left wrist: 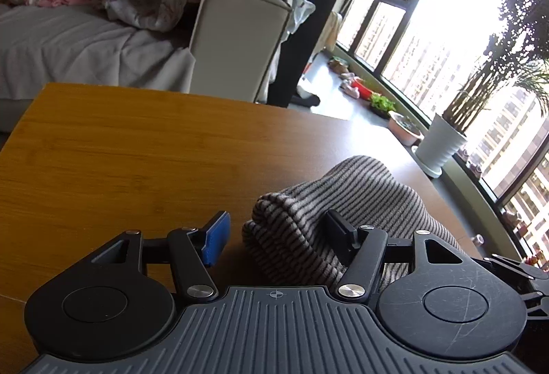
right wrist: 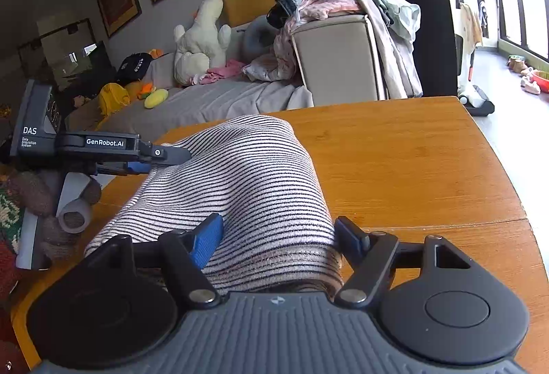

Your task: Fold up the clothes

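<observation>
Garment: striped knit top (right wrist: 247,182), bunched in a roll on the wooden table (right wrist: 411,161).
Left gripper (left wrist: 279,231): jaws apart; blue pad clear of the cloth, black finger (left wrist: 338,224) resting against the folds.
Right gripper (right wrist: 279,235): jaws wide, the roll between them; pads appear to touch its sides, firm grip not confirmed.
Background: sofa (right wrist: 219,103) heaped with clothes (right wrist: 329,1).

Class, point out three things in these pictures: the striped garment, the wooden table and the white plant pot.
striped garment (right wrist: 260,175), right wrist view, middle of the raised fold
wooden table (left wrist: 137,151), left wrist view, bare top
white plant pot (left wrist: 441,142), left wrist view, side wall
</observation>
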The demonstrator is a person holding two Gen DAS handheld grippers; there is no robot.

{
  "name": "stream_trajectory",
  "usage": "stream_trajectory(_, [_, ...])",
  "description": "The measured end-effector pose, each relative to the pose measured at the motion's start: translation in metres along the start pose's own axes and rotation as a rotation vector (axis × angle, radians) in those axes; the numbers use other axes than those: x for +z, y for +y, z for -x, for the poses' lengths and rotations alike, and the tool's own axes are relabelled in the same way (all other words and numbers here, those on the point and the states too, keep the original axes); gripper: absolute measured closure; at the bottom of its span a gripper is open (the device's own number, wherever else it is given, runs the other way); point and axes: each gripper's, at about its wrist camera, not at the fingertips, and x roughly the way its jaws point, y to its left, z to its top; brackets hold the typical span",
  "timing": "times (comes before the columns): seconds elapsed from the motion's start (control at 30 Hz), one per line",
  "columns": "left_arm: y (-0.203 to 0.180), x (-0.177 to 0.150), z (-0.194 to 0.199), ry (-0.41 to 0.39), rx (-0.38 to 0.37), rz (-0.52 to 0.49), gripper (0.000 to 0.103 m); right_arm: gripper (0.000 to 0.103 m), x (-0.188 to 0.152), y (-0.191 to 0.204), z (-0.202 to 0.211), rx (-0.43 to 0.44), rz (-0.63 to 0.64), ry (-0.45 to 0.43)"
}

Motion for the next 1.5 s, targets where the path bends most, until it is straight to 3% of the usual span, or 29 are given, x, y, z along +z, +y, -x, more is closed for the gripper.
stream_trajectory(0.2, [0.019,0.005,0.032,-0.045,0.045,0.087,0.032,0.030,0.003,0.008,0.009,-0.029,0.069,0.006])
stream_trajectory(0.3, [0.028,0.005,0.041,-0.053,0.075,0.113,0.033,0.030,0.003,0.028,0.022,-0.075,0.206,-0.057])
stream_trajectory(0.4, [0.035,0.002,0.040,-0.037,0.096,0.137,0.033,0.030,-0.002,0.057,0.039,0.000,0.344,-0.124])
stream_trajectory(0.47, [0.041,-0.005,0.040,-0.018,0.075,0.174,0.034,0.028,-0.007,0.077,0.047,0.084,0.411,-0.139])
stream_trajectory(0.53, [0.044,-0.014,0.041,0.003,0.043,0.204,0.034,0.024,-0.017,0.096,0.046,0.103,0.505,-0.131])
stream_trajectory(0.6, [0.040,-0.027,0.044,0.029,0.007,0.199,0.038,0.024,-0.031,0.111,0.037,0.061,0.615,-0.106])
stream_trajectory(0.63, [0.036,-0.034,0.047,0.039,-0.015,0.186,0.043,0.029,-0.039,0.115,0.031,0.017,0.672,-0.091])
stream_trajectory(0.67, [0.032,-0.040,0.049,0.050,-0.038,0.171,0.050,0.038,-0.039,0.114,0.028,0.020,0.672,-0.076])
stream_trajectory(0.73, [0.020,-0.051,0.055,0.059,-0.099,0.131,0.052,0.067,-0.034,0.108,0.031,0.056,0.611,-0.065])
stream_trajectory(0.8, [0.006,-0.064,0.060,0.068,-0.174,0.083,0.054,0.086,-0.016,0.098,0.040,0.081,0.504,-0.096])
stream_trajectory(0.83, [0.000,-0.068,0.059,0.075,-0.208,0.068,0.054,0.090,-0.007,0.094,0.044,0.090,0.452,-0.113])
stream_trajectory(0.93, [-0.017,-0.080,0.050,0.101,-0.280,0.026,0.057,0.093,0.026,0.080,0.053,0.116,0.308,-0.179])
stream_trajectory(1.07, [-0.032,-0.085,0.031,0.123,-0.284,-0.002,0.057,0.093,0.061,0.080,0.043,0.189,0.265,-0.246])
stream_trajectory(1.17, [-0.035,-0.085,0.027,0.117,-0.286,-0.007,0.057,0.093,0.059,0.075,0.009,0.245,0.187,-0.117])
stream_trajectory(1.27, [-0.035,-0.088,0.029,0.113,-0.280,-0.021,0.056,0.092,0.034,0.072,-0.018,0.254,0.144,-0.002])
stream_trajectory(1.5, [-0.033,-0.089,0.033,0.128,-0.256,-0.037,0.051,0.091,0.006,0.073,-0.007,0.232,0.206,-0.019])
